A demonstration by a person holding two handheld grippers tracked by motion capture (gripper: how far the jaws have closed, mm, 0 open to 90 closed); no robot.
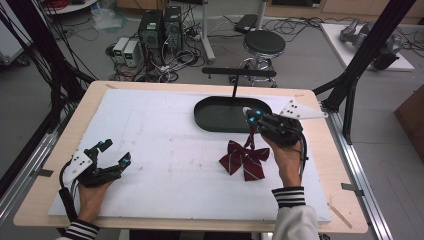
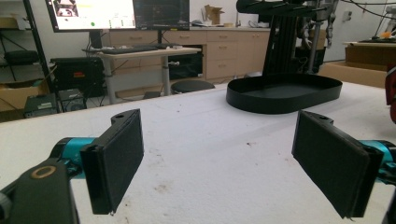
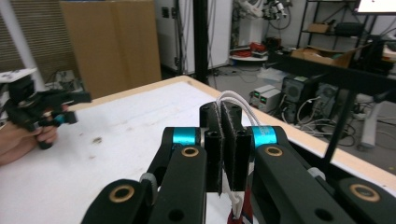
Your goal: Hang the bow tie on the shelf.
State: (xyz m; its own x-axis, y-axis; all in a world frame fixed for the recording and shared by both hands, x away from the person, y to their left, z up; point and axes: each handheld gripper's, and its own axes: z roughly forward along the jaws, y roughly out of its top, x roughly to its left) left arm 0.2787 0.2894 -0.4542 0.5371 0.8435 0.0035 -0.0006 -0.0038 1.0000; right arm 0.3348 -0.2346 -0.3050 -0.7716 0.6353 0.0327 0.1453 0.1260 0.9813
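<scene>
A person works at a table covered by a white foam board [image 1: 165, 150], a gripper in each hand.

At the left, the left gripper [image 1: 116, 154] rests low on the board near the person's edge, pointing up and to the right across it. Its jaws stand wide apart with nothing between them; in the left gripper view the two black pads [image 2: 119, 161] frame bare board.

Moving right, a dark red bow tie [image 1: 245, 159] with thin pale stripes sits on the board right of centre. Its white loop cord [image 3: 236, 100] runs up into the right gripper [image 1: 251, 116], which is clamped tight on the cord. The right gripper view has the cord arching out above the pinched pads and a bit of red fabric hanging below. From the high view the bow looks partly lifted, though whether it has fully left the board is hard to tell.

Just beyond stands a black oval tray [image 1: 212, 117] with a post and crossbar [image 1: 239, 72] rising from it.

The step in hand appears to be carrying the bow by its cord toward the stand. The next move likely calls for raising the loop above the crossbar and slipping it over one end, keeping the grip firm so the thin cord does not slide out.

The right hand is held above the board, wrist bent, gripper aimed away toward the tray.
</scene>
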